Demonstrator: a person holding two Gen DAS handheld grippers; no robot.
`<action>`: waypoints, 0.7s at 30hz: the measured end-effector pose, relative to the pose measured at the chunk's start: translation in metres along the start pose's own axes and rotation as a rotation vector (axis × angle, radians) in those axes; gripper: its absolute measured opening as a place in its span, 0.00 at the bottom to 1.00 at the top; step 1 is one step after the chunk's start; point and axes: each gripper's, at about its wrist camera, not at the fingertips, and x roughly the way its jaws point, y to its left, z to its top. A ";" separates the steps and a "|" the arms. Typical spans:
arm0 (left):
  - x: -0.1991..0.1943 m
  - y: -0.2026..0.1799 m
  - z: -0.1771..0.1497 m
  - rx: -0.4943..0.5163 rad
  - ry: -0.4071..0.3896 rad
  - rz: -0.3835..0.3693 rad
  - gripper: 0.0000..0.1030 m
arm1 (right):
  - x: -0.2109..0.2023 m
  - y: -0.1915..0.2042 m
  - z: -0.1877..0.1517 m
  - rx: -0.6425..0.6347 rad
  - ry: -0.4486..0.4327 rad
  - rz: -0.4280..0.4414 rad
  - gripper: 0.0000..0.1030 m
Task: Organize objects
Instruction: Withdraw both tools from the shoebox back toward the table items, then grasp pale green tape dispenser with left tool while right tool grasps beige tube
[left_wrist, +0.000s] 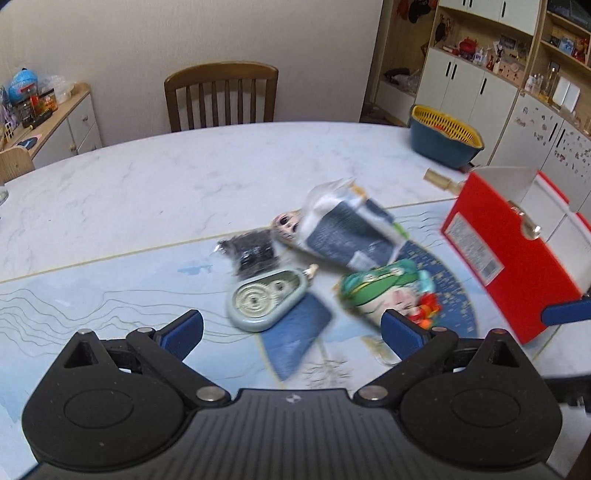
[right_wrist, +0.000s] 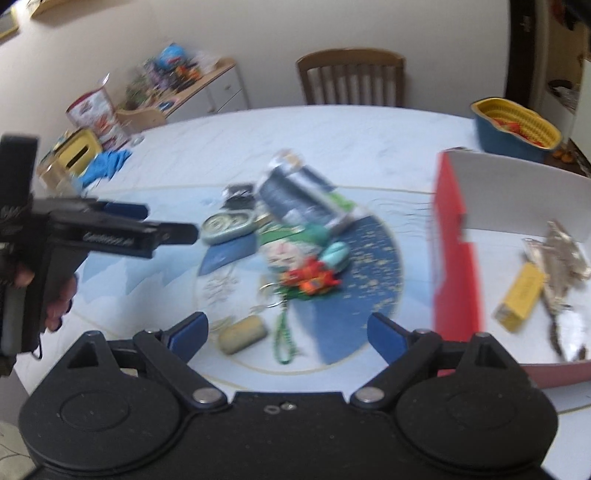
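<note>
A pile of small things lies on the blue placemat (left_wrist: 110, 295): an oval grey-green case (left_wrist: 264, 301), a black bundle (left_wrist: 251, 251), a doll head (left_wrist: 286, 225), a silver-blue pouch (left_wrist: 347, 232) and a green plush (left_wrist: 384, 291). My left gripper (left_wrist: 291, 334) hangs open just short of the case, nothing between its fingers. My right gripper (right_wrist: 288, 334) is open too, above a tan oblong (right_wrist: 242, 334) and a green bead chain (right_wrist: 284, 339). The red-orange toy (right_wrist: 310, 280) lies beyond them. The left gripper (right_wrist: 159, 223) shows at the left of the right wrist view.
An open red box (right_wrist: 458, 251) with a white inside stands at the right, holding a yellow packet (right_wrist: 521, 297) and silvery pieces (right_wrist: 561, 258). A yellow-and-blue basket (left_wrist: 445, 134) sits at the table's far right. A tissue box (right_wrist: 74, 155) and blue cloth (right_wrist: 107, 162) lie far left. A chair (left_wrist: 221, 96) stands behind.
</note>
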 end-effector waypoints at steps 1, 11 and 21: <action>0.004 0.004 0.000 0.006 0.004 -0.002 1.00 | 0.004 0.006 0.000 -0.009 0.009 0.005 0.90; 0.047 0.025 -0.006 0.048 0.054 -0.005 1.00 | 0.047 0.040 -0.004 -0.031 0.106 -0.003 0.88; 0.074 0.030 -0.005 0.126 0.050 -0.032 1.00 | 0.082 0.053 -0.005 0.013 0.198 0.022 0.76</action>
